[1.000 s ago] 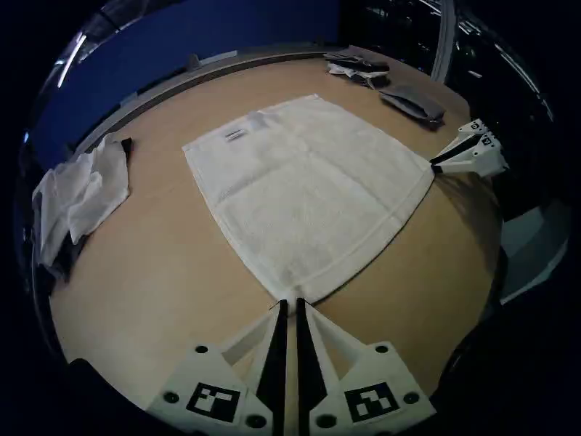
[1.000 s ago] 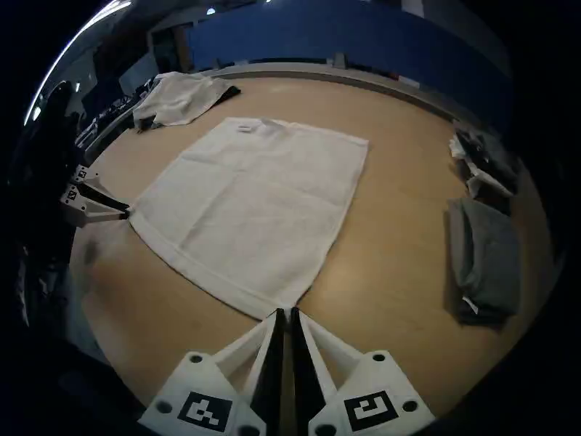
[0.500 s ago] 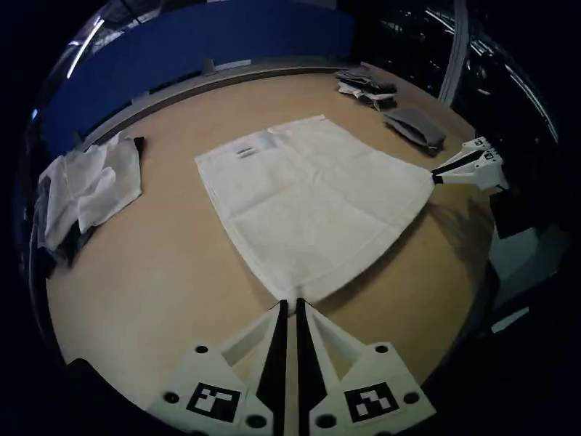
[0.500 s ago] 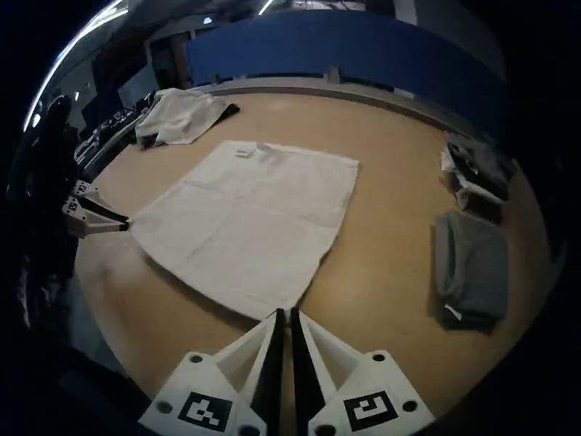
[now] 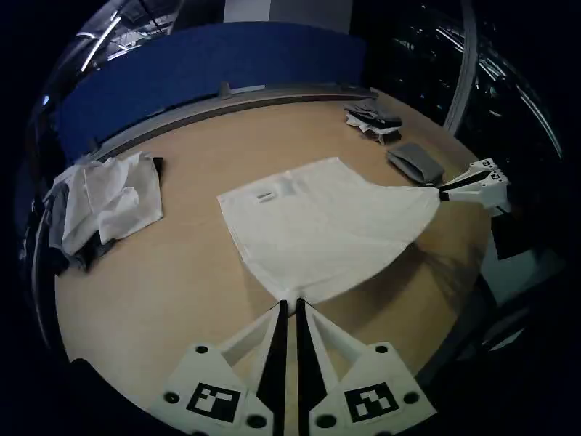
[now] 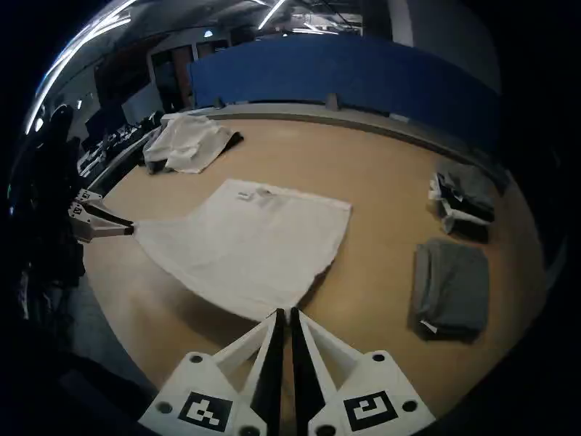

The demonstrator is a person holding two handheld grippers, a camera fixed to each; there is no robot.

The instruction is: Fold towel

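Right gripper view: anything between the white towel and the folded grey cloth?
No. In the right gripper view, bare tan wooden tabletop runs between the white rectangular towel and the folded grey cloth.

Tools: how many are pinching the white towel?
2. The left tool pinches one near corner of the towel; the right tool pinches the other near corner.

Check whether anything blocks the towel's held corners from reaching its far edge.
Nothing visible does. The left tool and right tool pinch near corners of the towel; its surface lies bare, and cloth piles sit aside.
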